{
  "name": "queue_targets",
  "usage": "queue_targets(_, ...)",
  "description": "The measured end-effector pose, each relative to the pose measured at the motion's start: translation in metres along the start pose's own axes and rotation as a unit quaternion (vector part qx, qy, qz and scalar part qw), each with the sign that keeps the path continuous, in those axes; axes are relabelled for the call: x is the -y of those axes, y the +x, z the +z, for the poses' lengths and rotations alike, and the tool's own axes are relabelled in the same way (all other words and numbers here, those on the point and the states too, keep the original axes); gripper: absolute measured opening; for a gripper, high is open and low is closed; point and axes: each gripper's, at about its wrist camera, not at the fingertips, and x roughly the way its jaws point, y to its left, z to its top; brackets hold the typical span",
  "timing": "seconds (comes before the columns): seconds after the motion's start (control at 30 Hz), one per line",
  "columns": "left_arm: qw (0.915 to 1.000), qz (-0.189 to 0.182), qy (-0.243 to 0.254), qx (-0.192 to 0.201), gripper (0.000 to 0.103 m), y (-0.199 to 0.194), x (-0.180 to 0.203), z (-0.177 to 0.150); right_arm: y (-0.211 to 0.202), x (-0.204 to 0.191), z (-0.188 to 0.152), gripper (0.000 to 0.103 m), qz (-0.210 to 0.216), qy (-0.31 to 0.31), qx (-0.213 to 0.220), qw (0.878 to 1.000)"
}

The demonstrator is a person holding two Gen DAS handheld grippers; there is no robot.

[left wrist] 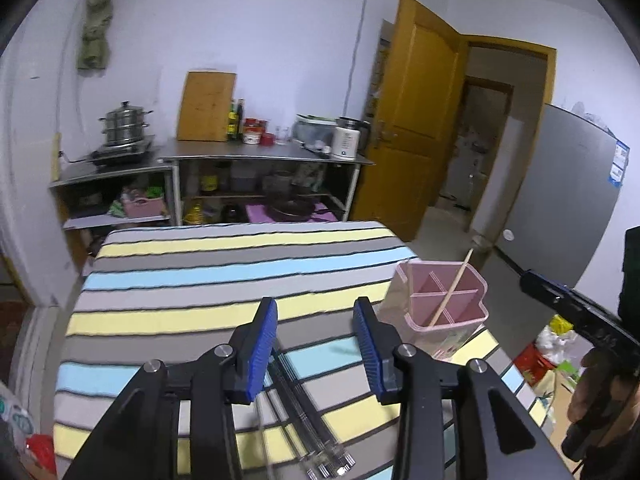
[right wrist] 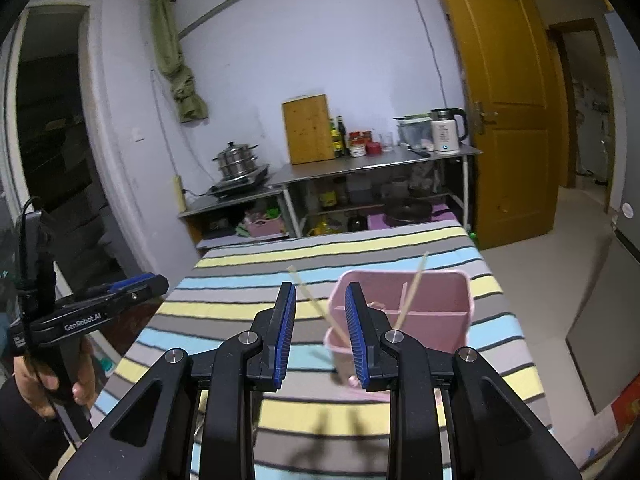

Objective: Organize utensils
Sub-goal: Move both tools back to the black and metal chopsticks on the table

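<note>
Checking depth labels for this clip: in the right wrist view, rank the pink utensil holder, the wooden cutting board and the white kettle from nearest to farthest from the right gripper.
1. Pink utensil holder: on the striped table, just ahead of the right gripper, slightly right.
2. Wooden cutting board and white kettle: both on the steel counter by the far wall, board left, kettle right; too close to call.
</note>
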Motion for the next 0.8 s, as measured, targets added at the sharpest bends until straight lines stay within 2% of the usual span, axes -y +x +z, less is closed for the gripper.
queue_targets(0.13,0.9999,0.010,-0.009,-0.007,0.039,-0.009,-0.012,-0.025,-0.002,-0.013,-0.016,0.026,0.005,-0.011,-0.005,1.000)
queue_targets(0.33,0.9988,0.024,-0.017,-0.038,0.039,-0.005,-0.027,-0.065,0.007,-0.028,-0.041,0.026,0.021,-0.014,-0.036,0.999)
queue_targets(0.63,0.9961,0.036,-0.024,-0.077,0.038,0.026,-0.043,-0.099,0.035,-0.040,-0.068,0.026,0.044,-0.025,-0.090,0.995)
queue_targets(0.8,0.9936,0.040,-0.029,-0.102,0.034,0.054,-0.053,-0.111,0.051,-0.046,-0.082,0.026,0.053,-0.031,-0.114,0.992)
